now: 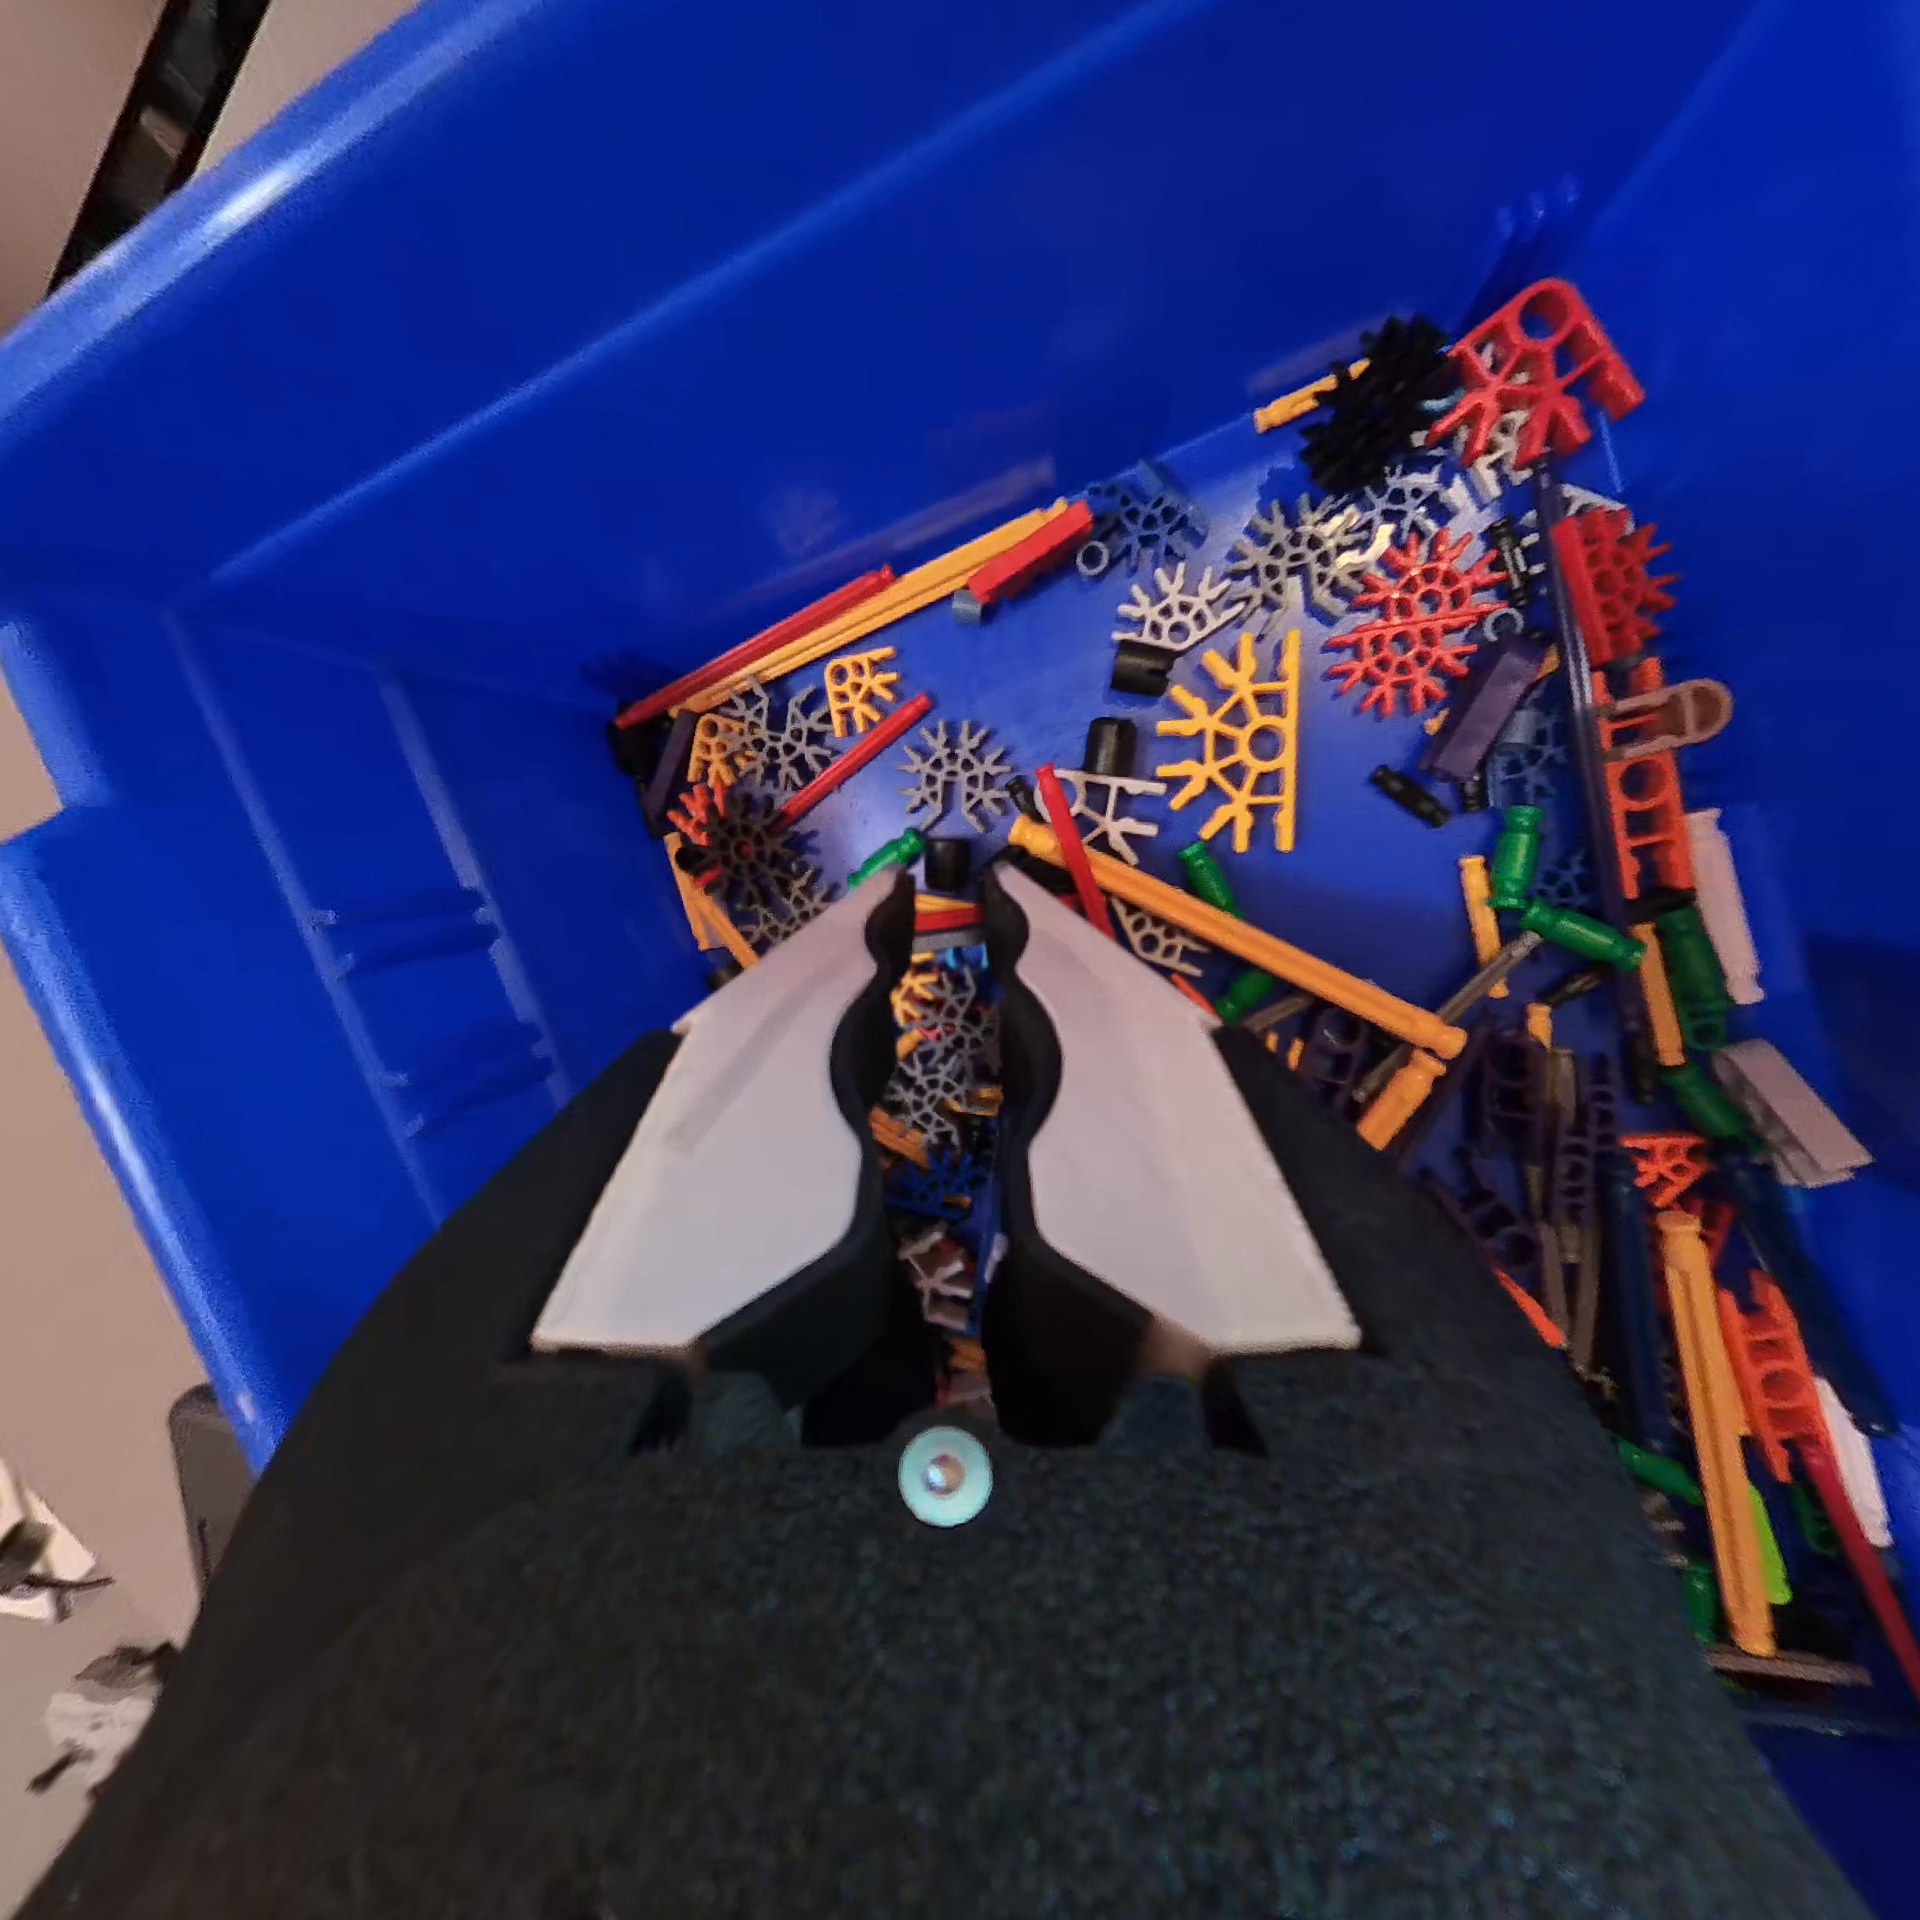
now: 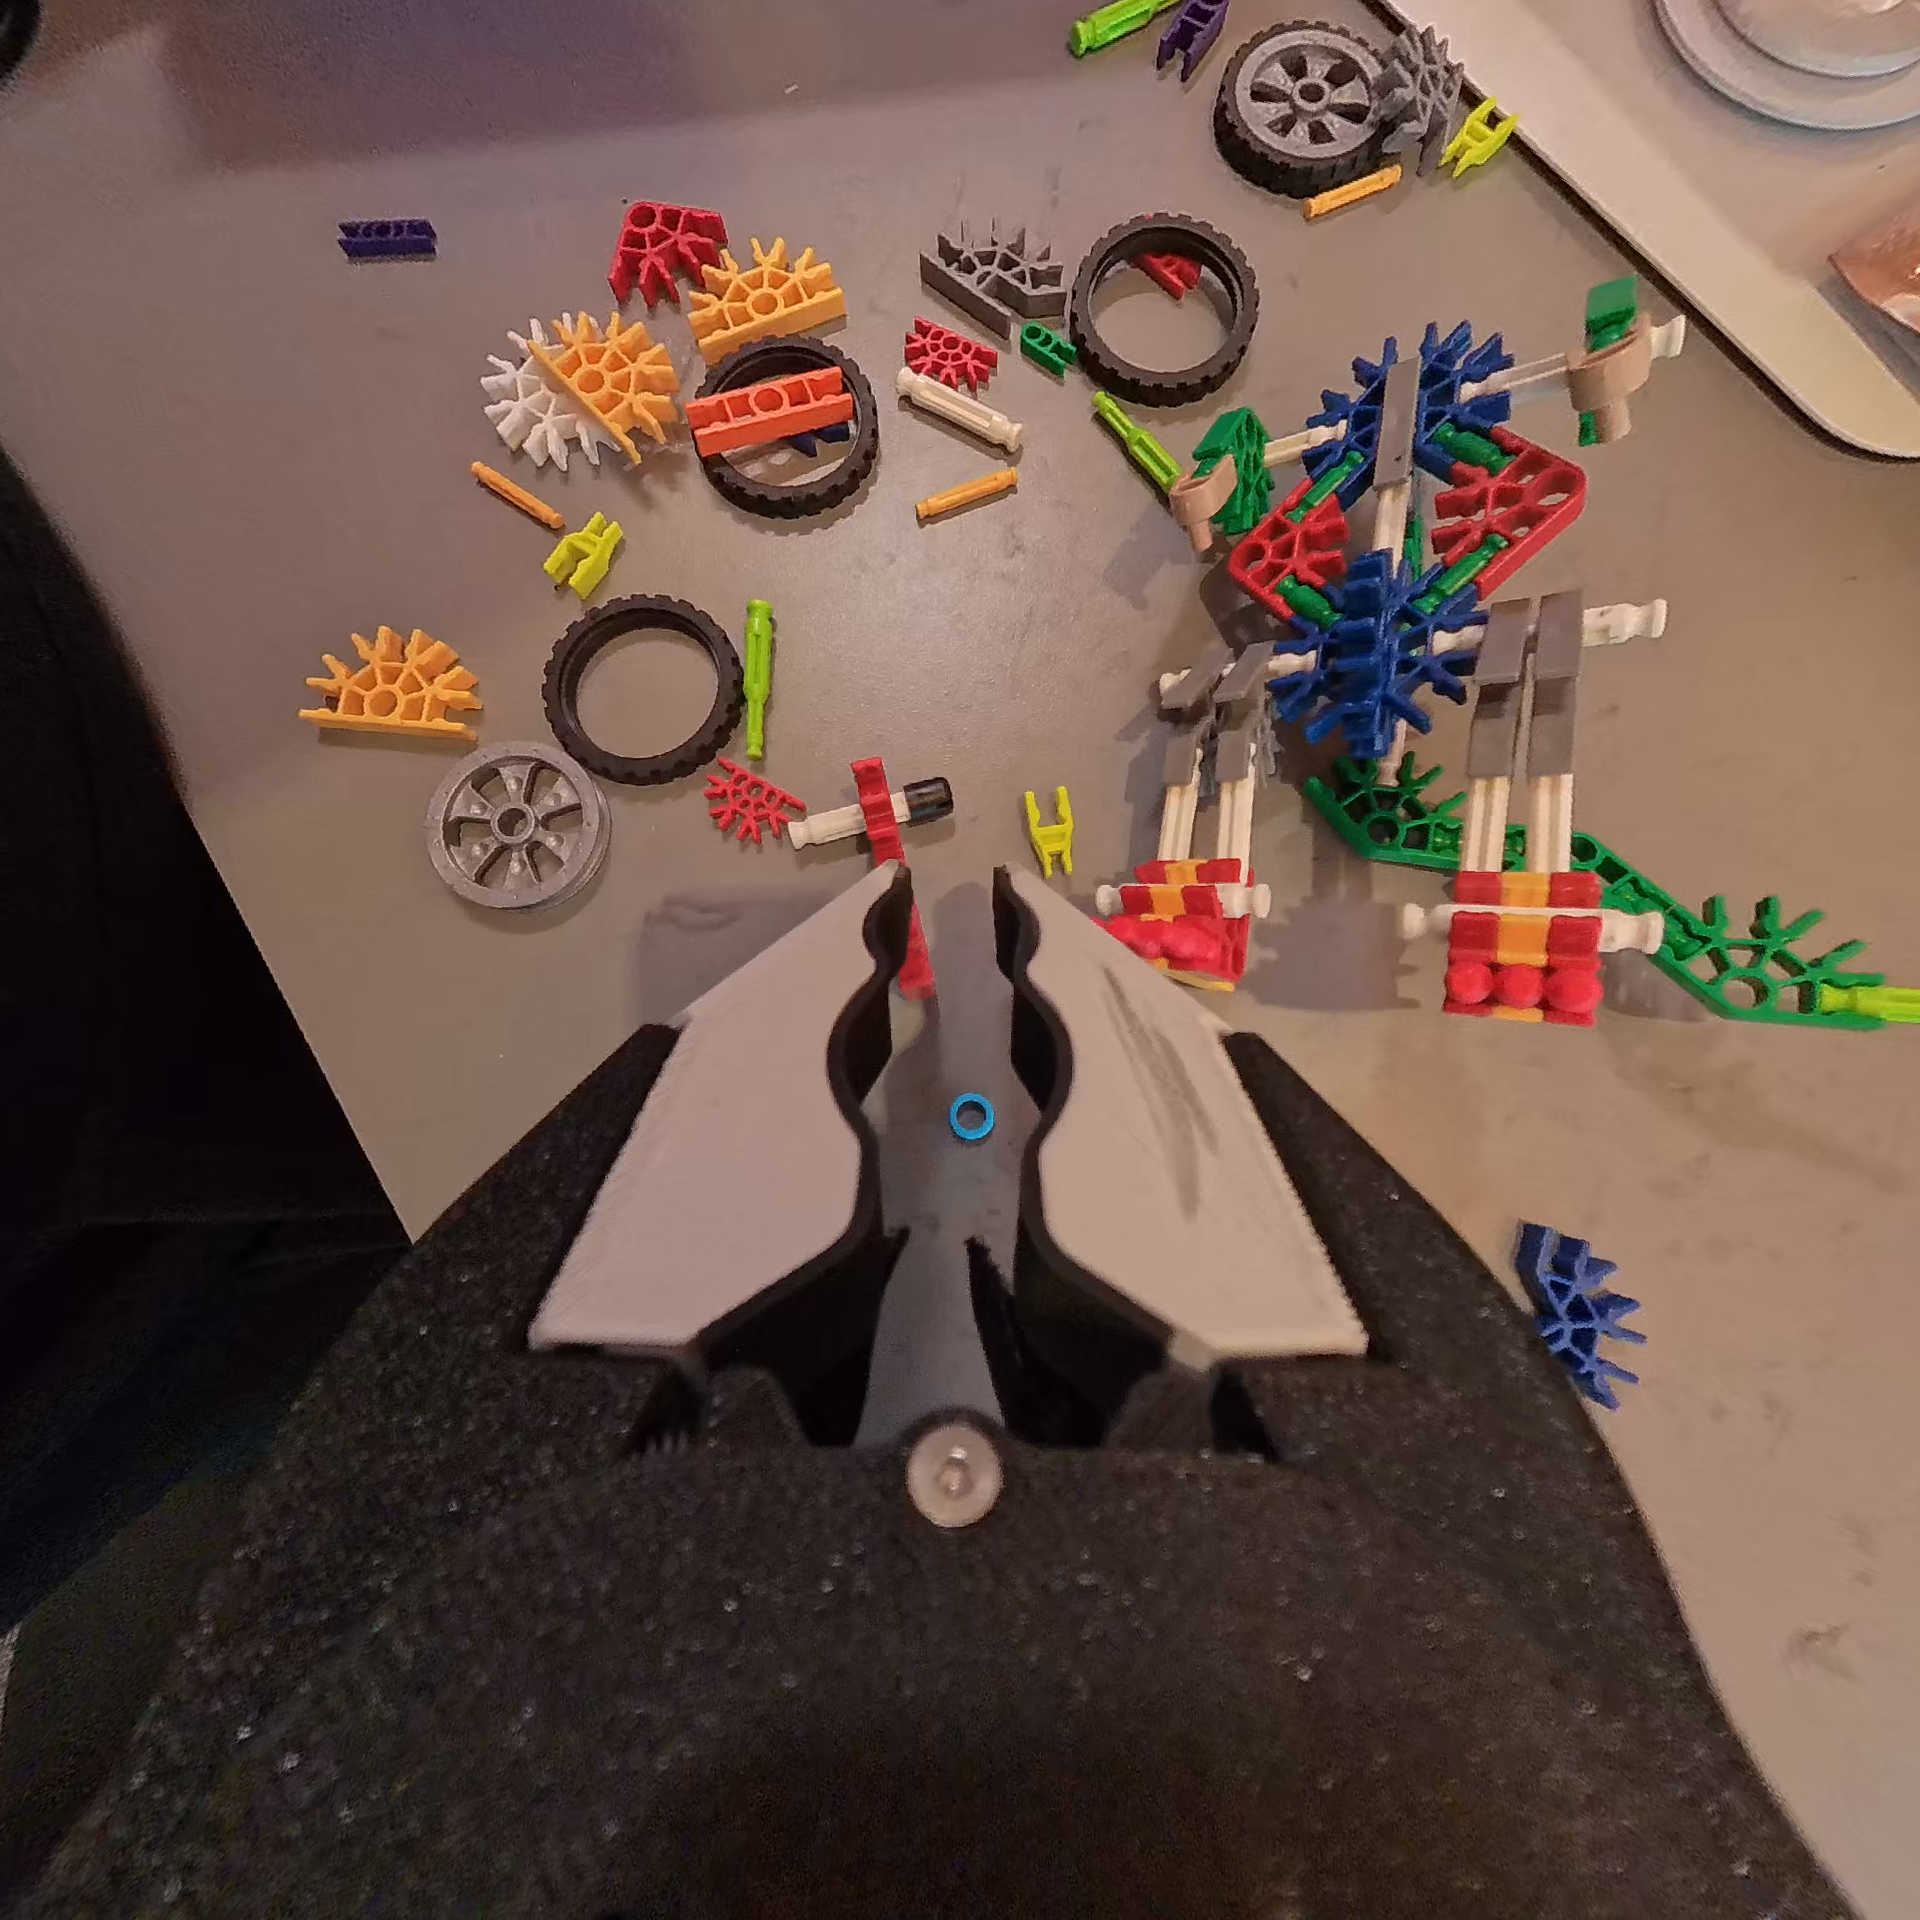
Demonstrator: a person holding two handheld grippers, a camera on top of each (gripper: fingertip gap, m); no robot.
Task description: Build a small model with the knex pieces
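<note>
My left gripper point(image 1: 948, 883) reaches into a blue plastic bin point(image 1: 727, 364) holding several loose construction-toy rods and connectors. Its jaws stand a narrow gap apart, tips just over a small black cap point(image 1: 945, 860) and short red and grey rods; nothing is clearly clamped. A yellow half-round connector point(image 1: 1242, 743) and a long orange rod point(image 1: 1247, 945) lie to the right. My right gripper point(image 2: 951, 883) hovers over a grey table point(image 2: 935, 582), jaws slightly apart. A red connector on a white rod point(image 2: 878, 821) lies at its left fingertip, ungripped. A small blue ring point(image 2: 971, 1119) lies below the jaws.
A built model point(image 2: 1382, 644) of blue, red and green pieces stands right of the right gripper. Black tyres point(image 2: 636, 688), a grey wheel hub point(image 2: 516, 826), a yellow clip point(image 2: 1051, 831) and loose connectors are scattered ahead. The table edge runs along the left. Left tips to right tips: about 40 centimeters. The grey wheel hub point(image 2: 516, 826) lies around 9 centimeters away from my right fingertips.
</note>
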